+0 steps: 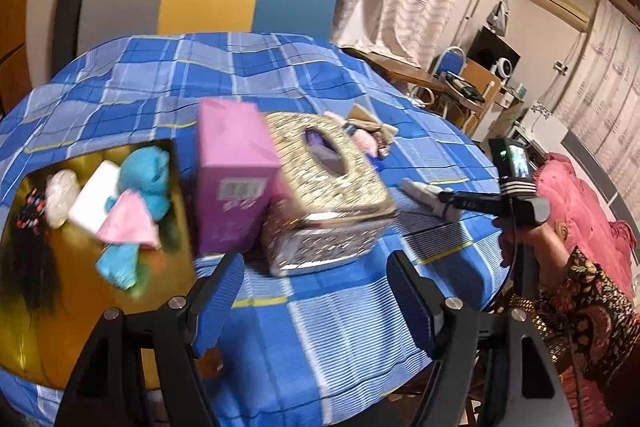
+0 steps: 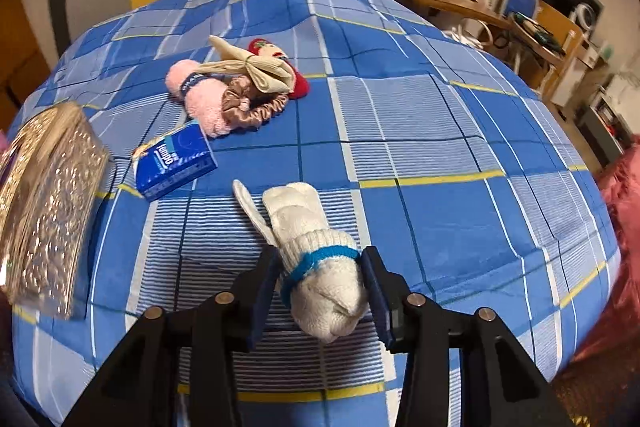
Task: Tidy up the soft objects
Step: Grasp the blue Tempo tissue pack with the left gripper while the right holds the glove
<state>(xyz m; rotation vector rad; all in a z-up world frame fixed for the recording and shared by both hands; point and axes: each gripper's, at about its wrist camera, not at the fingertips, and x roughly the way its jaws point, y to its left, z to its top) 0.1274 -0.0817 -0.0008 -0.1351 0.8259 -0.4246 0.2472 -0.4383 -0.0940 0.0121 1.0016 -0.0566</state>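
Note:
A rolled white sock with a blue band [image 2: 320, 279] lies on the blue checked cloth between the fingers of my right gripper [image 2: 320, 267]. The pads flank it without squeezing it, so that gripper is open. From the left wrist view the same sock [image 1: 420, 189] and right gripper [image 1: 448, 199] are at the right. My left gripper [image 1: 316, 279] hangs open and empty over the cloth. A gold tray [image 1: 40, 339] to its left holds a teal plush [image 1: 146, 175], a pink cloth [image 1: 128, 221], white pieces and dark hair. A heap of a pink fuzzy sock [image 2: 200, 95], a brown scrunchie [image 2: 248, 103] and a beige bow [image 2: 260, 67] lies further back.
A pink carton [image 1: 232, 171] stands upright beside a glittery tissue box [image 1: 328, 187], both ahead of the left gripper. A blue tissue pack [image 2: 174, 163] lies left of the white sock. A chair stands behind the table, and a pink cushion [image 1: 580, 203] sits off the right edge.

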